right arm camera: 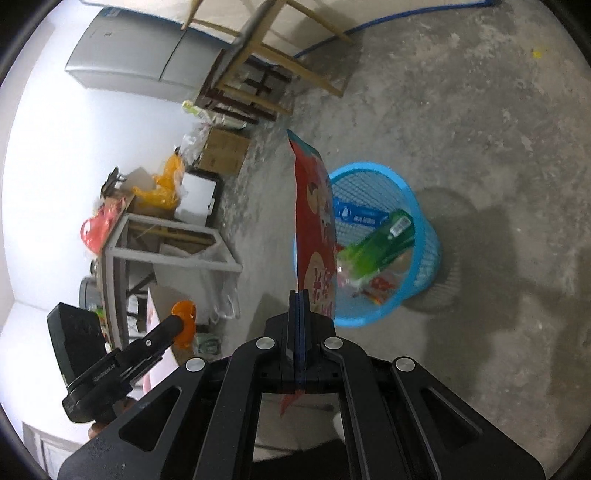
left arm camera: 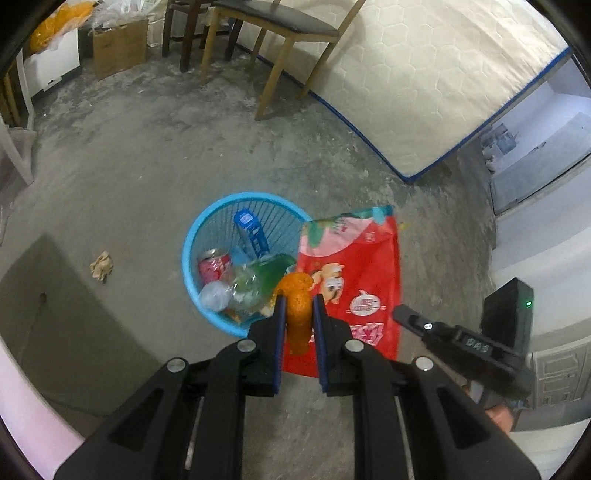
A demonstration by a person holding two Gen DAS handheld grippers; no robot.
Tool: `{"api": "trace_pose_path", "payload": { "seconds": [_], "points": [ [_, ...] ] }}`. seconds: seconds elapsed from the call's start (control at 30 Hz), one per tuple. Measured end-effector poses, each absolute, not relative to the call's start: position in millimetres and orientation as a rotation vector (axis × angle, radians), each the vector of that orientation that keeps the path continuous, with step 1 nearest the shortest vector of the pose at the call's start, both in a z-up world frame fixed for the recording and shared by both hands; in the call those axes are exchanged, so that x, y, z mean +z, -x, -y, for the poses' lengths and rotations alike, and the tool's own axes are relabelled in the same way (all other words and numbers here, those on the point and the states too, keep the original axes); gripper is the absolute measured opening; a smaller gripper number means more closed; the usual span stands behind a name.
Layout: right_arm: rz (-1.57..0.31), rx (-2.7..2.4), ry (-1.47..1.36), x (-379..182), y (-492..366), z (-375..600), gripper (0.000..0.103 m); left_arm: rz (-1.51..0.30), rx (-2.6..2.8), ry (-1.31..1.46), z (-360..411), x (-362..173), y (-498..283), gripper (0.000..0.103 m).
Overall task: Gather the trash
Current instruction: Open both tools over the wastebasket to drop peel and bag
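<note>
Above the blue basket (left arm camera: 192,254) on the concrete floor (left arm camera: 122,177), the left tongs (left arm camera: 298,301) are gripping an orange peel (left arm camera: 295,314). Just right of them, the right tongs (right arm camera: 298,295) are clenching a red snack bag (right arm camera: 314,221), hanging beside the basket's rim; a can (left arm camera: 214,266) and bottles are lying inside.

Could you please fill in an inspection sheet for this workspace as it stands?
Surface: bare concrete floor, dusty.
Job's things: blue basket holding a red can, green bottle and wrappers; crumpled paper on the floor beside it.
Clutter: cardboard box, chairs, mattress.
Grippers: left tongs grip orange peel; right tongs shut on red snack bag.
Cables: nothing seen.
Surroundings: fridge, white wall.
</note>
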State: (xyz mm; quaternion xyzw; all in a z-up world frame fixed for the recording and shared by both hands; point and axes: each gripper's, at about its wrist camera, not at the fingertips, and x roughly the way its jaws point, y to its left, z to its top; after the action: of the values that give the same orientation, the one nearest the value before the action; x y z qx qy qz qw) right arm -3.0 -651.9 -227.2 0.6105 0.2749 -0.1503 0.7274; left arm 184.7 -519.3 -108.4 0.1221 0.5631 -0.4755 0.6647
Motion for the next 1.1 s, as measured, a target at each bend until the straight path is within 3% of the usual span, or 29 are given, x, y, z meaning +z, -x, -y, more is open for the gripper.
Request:
{"api": "trace_pose_path", "payload": {
  "seconds": [0.1,0.13,0.17,0.23,0.5,0.7,0.93,1.1],
  "points": [
    [-0.623,-0.357,-1.369,-247,-13,664,0.006,-1.246,-1.077,-0.283,541,-114,-192,0.019],
    [-0.647,-0.373,-1.373,-258,-19,667,0.01,-1.246,-1.071,-0.291,547,-117,-194,0.028],
    [-0.665,-0.388,-1.379,-266,-23,668,0.022,-1.25,-1.06,-0.294,549,-119,-196,0.039],
    [-0.719,-0.441,-1.385,-285,-28,669,0.036,-1.244,-1.049,-0.278,548,-119,-197,0.042],
    [-0.784,-0.501,-1.362,-305,-15,658,0.036,-1.17,-1.093,-0.264,512,-89,-196,0.046],
    [-0.726,-0.512,-1.341,-297,10,661,0.036,-1.098,-1.102,-0.228,474,-55,-196,0.052],
    [-0.632,-0.6,-1.319,-293,51,673,0.055,-1.037,-1.088,-0.214,413,-14,-187,0.06],
    [-0.601,-0.65,-1.513,-340,74,682,0.064,-0.968,-1.085,-0.202,354,17,-171,0.071]
  ]
}}
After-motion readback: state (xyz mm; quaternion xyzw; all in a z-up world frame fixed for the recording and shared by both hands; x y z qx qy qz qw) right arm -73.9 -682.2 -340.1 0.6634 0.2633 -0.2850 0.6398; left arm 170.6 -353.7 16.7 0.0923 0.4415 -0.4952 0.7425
